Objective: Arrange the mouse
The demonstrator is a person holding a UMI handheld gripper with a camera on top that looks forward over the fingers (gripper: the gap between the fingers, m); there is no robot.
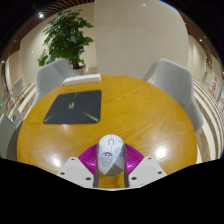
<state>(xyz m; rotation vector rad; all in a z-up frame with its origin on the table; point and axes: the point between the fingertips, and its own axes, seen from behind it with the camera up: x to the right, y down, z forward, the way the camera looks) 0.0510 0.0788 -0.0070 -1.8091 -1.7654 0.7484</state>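
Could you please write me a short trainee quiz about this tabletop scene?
1. True or false: the mouse lies between the gripper fingers.
2. What dark flat item lies on the table beyond the mouse? A) pad B) plate C) book
3. Fill in: two grey ____ stand behind the table.

Key: 1 true. 2 A, the pad. 3 chairs.

We see mouse (110, 155) rear end hidden behind gripper (111, 166) fingers (78, 167); contact with 2 pads untellable. Mat (106, 158) mostly covered by mouse. Laptop (72, 105) lid marking too small to read.
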